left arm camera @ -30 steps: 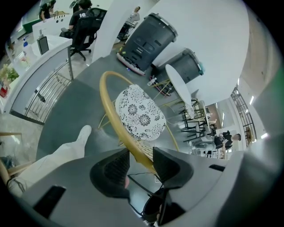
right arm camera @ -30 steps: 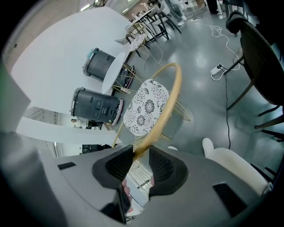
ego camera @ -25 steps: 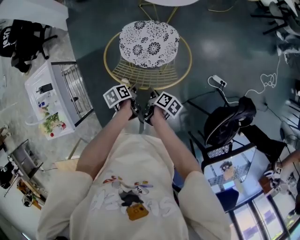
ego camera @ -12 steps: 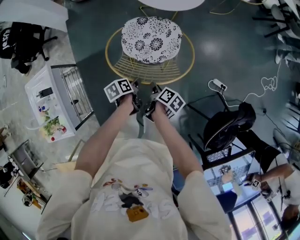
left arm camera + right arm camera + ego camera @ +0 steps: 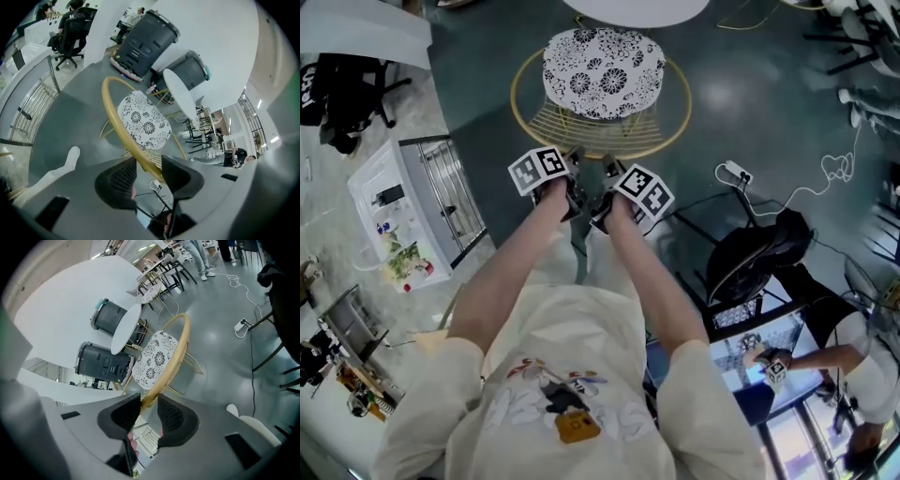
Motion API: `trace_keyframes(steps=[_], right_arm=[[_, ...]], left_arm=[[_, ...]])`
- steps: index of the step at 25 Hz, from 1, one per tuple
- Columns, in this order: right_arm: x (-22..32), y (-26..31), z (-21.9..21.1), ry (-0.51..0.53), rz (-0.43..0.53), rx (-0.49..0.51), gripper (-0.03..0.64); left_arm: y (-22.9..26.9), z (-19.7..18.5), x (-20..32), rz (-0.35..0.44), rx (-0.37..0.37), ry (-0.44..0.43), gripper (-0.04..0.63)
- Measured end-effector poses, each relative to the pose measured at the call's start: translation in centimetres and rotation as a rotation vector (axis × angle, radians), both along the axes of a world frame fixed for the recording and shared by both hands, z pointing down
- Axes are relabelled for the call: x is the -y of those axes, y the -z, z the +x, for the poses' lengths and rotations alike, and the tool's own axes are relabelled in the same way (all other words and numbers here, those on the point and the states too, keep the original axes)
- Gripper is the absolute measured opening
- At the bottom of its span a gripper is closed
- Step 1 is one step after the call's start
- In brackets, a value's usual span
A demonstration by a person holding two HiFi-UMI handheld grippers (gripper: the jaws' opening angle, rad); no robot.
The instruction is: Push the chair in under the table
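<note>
The chair has a gold wire frame (image 5: 520,98) and a black-and-white flowered cushion (image 5: 603,58). It stands just short of the round white table (image 5: 637,7) at the top of the head view. My left gripper (image 5: 572,190) and right gripper (image 5: 602,195) sit side by side at the near arc of the chair's back rim. In the left gripper view the gold rim (image 5: 115,115) runs between the open jaws of the left gripper (image 5: 149,161), lying against one pad. The rim (image 5: 176,350) likewise passes between the right gripper's (image 5: 149,405) open jaws. The cushion (image 5: 143,126) (image 5: 154,359) and the table (image 5: 180,96) (image 5: 125,329) lie ahead.
A white cabinet with a wire rack (image 5: 403,202) stands to the left. A black bag on a dark chair (image 5: 759,246), a power strip with white cable (image 5: 733,169) and a person (image 5: 853,366) are to the right. Two dark bins (image 5: 145,37) stand behind the table.
The chair has slid away from me toward the white table, and both grippers have moved forward with it at the rim. More of the table top shows.
</note>
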State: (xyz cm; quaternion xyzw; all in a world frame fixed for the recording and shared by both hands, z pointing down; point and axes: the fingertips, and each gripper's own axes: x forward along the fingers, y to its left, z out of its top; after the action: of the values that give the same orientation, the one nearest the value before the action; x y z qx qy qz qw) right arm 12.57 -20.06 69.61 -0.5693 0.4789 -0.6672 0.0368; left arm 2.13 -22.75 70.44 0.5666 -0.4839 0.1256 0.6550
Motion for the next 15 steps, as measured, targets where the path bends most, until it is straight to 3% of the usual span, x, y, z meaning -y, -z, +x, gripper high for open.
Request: trace_keyframes(steps=[15], right_arm=[[3.9,0.1,1.0,-0.025,0.029,-0.015,0.112]], left_arm=[[0.1,1.0,3.9,0.039,-0.011,-0.012,0.169]])
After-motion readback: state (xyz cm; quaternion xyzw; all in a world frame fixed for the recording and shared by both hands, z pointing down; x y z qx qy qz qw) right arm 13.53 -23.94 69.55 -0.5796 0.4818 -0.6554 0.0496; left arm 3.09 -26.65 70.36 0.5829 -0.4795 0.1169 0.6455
